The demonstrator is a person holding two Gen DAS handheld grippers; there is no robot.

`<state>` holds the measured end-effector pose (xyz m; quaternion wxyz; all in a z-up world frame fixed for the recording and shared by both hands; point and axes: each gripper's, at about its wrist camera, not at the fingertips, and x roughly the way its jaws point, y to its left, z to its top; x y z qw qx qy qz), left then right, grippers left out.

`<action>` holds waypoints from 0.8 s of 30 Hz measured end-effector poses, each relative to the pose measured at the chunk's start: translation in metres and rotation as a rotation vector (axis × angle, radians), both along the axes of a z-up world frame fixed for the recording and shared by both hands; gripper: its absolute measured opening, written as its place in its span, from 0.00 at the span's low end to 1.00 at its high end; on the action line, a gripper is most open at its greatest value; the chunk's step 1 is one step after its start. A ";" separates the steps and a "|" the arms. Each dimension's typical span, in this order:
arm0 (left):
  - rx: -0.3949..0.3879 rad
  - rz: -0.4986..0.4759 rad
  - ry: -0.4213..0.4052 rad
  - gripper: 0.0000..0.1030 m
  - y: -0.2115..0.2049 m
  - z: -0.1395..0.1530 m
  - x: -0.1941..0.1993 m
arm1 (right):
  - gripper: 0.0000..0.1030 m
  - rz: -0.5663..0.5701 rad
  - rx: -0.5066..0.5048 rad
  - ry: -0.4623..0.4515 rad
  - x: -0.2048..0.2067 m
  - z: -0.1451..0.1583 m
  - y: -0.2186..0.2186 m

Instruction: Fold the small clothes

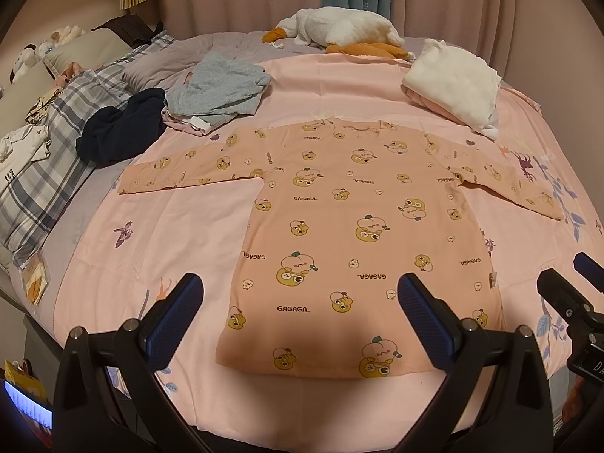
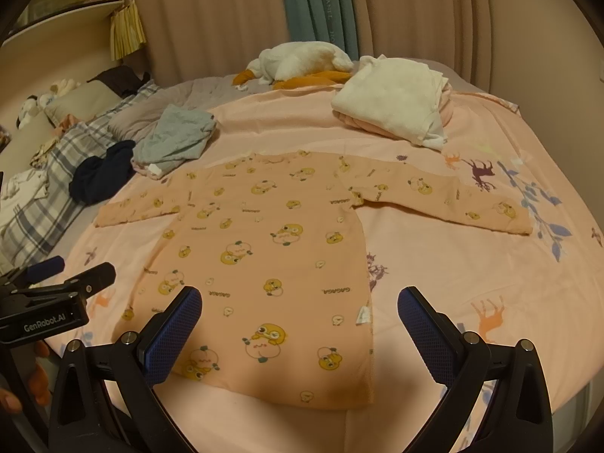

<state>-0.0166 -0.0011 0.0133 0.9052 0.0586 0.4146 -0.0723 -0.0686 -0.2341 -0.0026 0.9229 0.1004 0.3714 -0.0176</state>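
You are holding both grippers above the near edge of the bed, and neither one is touching any cloth. Your left gripper point(image 1: 300, 302) is hanging with its blue-padded fingers point(image 1: 171, 319) spread wide apart, framing the near hem of the peach shirt point(image 1: 362, 234). Your right gripper point(image 2: 300, 315) is also standing wide open, its pads empty, hovering over the shirt's near right corner. The shirt is lying flat on the pink bedsheet point(image 1: 158, 234), spread out with both sleeves stretched to the sides, collar pointing to the far side and hem nearest you; a small white tag point(image 2: 363, 315) is sticking out at its right side seam. Beyond the shirt's left sleeve, a crumpled grey garment point(image 1: 222, 88) is lying beside a dark navy garment point(image 1: 120, 130). On the far right, a folded white garment point(image 1: 455, 83) is resting on something pink. A white plush goose point(image 1: 339, 30) is lying along the far edge of the bed, and plaid pillows point(image 1: 56, 143) are sitting at the left.
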 end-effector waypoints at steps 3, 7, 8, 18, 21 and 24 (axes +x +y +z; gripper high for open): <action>0.001 -0.001 0.000 1.00 -0.001 0.000 -0.001 | 1.00 -0.001 0.000 -0.001 0.000 0.000 0.000; 0.001 -0.001 0.000 1.00 -0.003 0.000 -0.001 | 1.00 0.000 -0.001 -0.002 -0.001 -0.001 0.001; 0.002 -0.001 0.000 1.00 -0.003 0.000 -0.001 | 1.00 -0.001 -0.001 -0.001 -0.001 -0.001 0.001; 0.004 0.001 -0.001 1.00 -0.003 -0.001 -0.001 | 1.00 -0.001 -0.001 -0.002 -0.001 -0.001 0.000; 0.007 -0.002 0.001 1.00 -0.003 -0.002 0.000 | 1.00 -0.001 0.001 -0.001 0.000 -0.001 0.000; 0.007 -0.001 0.004 1.00 -0.002 -0.003 0.001 | 1.00 -0.001 0.000 0.001 -0.001 -0.001 0.001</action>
